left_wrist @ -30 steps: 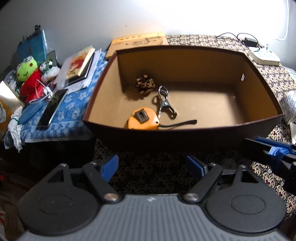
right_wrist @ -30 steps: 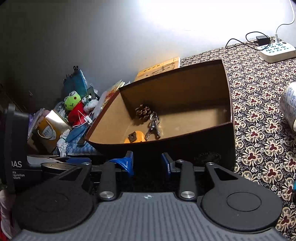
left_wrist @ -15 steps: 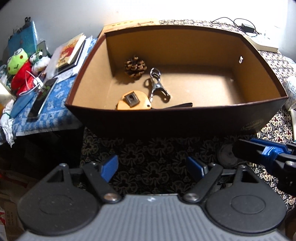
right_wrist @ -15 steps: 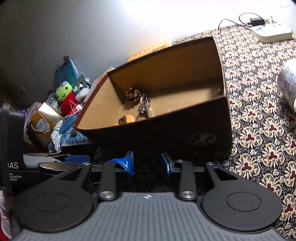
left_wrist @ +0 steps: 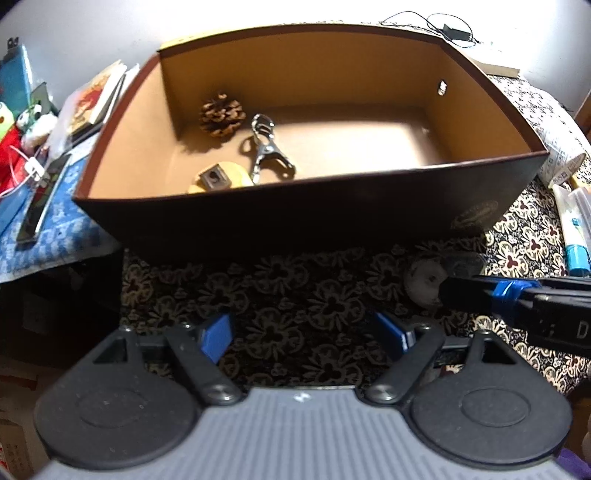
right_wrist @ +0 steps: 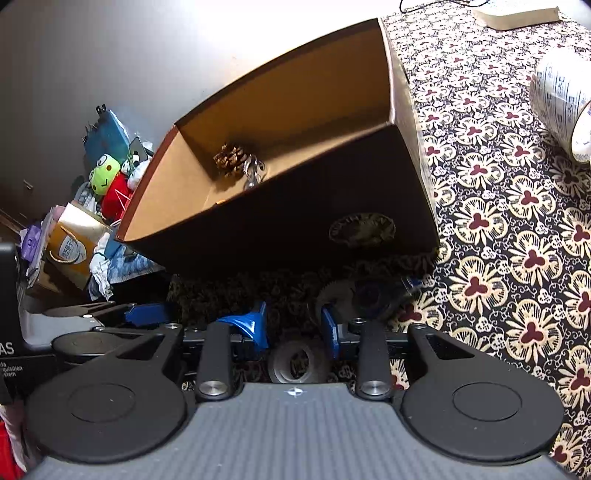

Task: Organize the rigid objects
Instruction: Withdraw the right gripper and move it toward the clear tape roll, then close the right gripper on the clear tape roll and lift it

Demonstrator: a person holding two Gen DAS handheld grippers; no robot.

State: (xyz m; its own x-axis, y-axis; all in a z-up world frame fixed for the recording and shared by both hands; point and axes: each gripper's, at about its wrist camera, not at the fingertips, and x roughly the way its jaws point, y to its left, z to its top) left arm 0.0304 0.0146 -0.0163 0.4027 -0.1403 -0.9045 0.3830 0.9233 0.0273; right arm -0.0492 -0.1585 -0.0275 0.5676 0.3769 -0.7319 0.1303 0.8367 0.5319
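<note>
A dark brown cardboard box (left_wrist: 295,218) stands open on the patterned cloth; it also shows in the right wrist view (right_wrist: 295,229). Inside lie a pine cone (left_wrist: 222,115), a metal clip (left_wrist: 266,152) and an orange tape measure (left_wrist: 221,178). My left gripper (left_wrist: 303,332) is open and empty, low in front of the box. My right gripper (right_wrist: 295,325) is open, low over a tape roll (right_wrist: 298,362) that lies between its fingers; a toothed gear wheel (right_wrist: 334,295) and a dark round object (right_wrist: 373,295) lie just beyond. The gear (left_wrist: 424,282) shows beside the right gripper's finger (left_wrist: 480,291).
Left of the box are books (left_wrist: 96,99), a phone (left_wrist: 42,195), plush toys (right_wrist: 107,184) and a paper bag (right_wrist: 70,247). To the right lie a white printed roll (right_wrist: 561,103), a blue-capped tube (left_wrist: 574,229) and a power strip (right_wrist: 517,16).
Both grippers have dropped lower and closer to the cloth in front of the box. The tape roll and gear have come into view at the right gripper. The jaws kept their width.
</note>
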